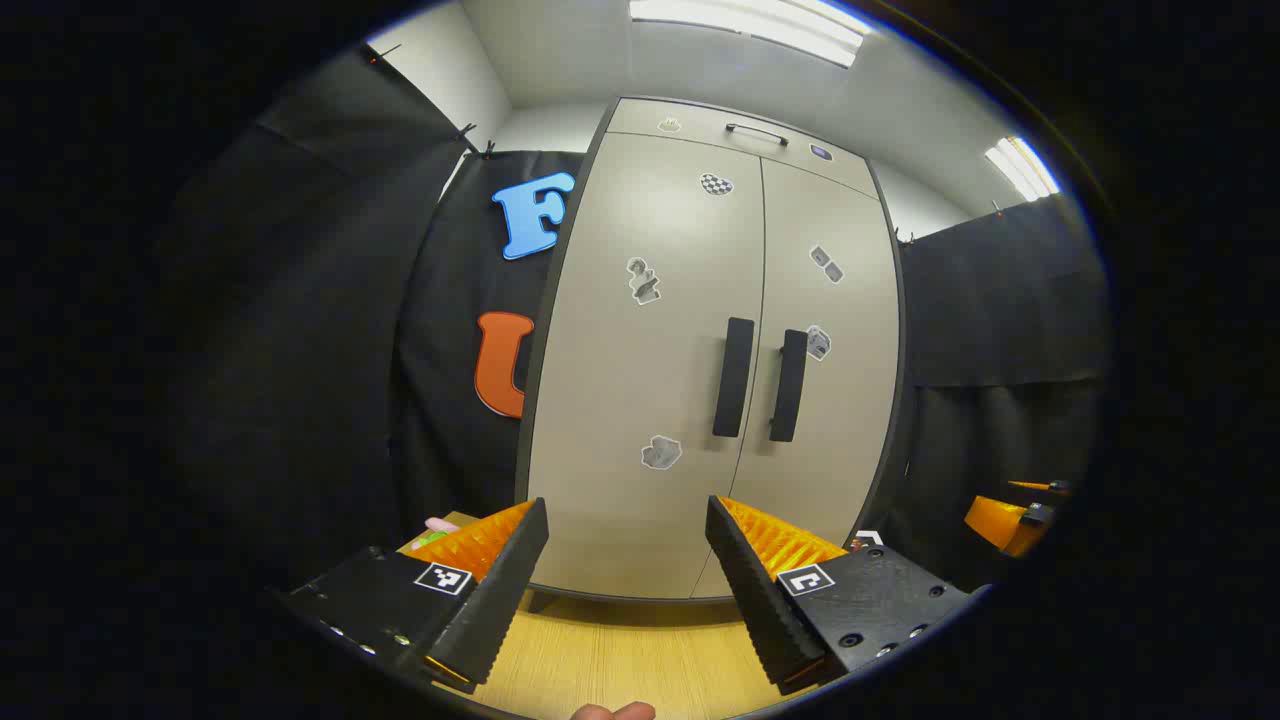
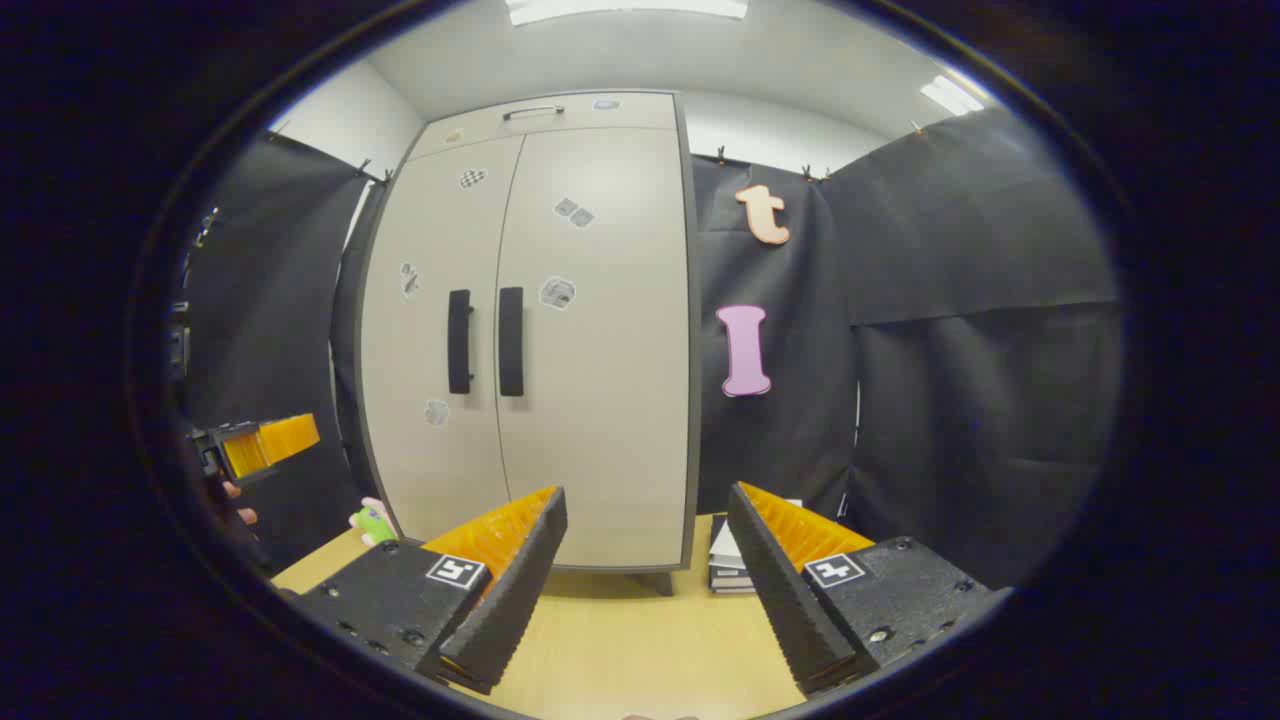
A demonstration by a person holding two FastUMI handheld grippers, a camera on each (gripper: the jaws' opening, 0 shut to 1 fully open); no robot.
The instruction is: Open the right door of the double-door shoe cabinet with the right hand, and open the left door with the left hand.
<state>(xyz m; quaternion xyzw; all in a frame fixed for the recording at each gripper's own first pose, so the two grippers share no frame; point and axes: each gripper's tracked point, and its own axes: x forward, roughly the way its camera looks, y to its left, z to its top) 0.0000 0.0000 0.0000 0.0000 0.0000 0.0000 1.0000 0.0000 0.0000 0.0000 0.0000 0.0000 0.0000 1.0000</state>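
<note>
1. The shoe cabinet (image 1: 700,350) stands upright on the wooden table (image 1: 620,660), and both doors are flat shut, so you can't see what's inside it. There's also a shallow drawer (image 1: 740,130) across the top with a thin handle, closed too.
2. The left door (image 1: 640,380) and right door (image 1: 830,380) meet at a centre seam, with the two dark vertical handles side by side there: left handle (image 1: 734,377), right handle (image 1: 789,385).
3. Your left gripper (image 1: 625,520) is spread wide with nothing between the fingers. It hangs low over the table, well short of the cabinet, and the left handle sits above and a bit right of the gap.
4. Your right gripper (image 2: 645,505) is wide apart as well, holding nothing. In the right gripper view the right door's handle (image 2: 511,341) is up and off to the left of the fingers, so you're aimed nearer the cabinet's right edge.
5. Both grippers point roughly level at the cabinet front. The right gripper view catches your other gripper far left, with fingers of the hand (image 2: 235,500) holding it.
6. A small stack of books (image 2: 728,565) sits on the table by the cabinet's right foot, and a little green and pink toy (image 2: 372,520) by its left.
</note>
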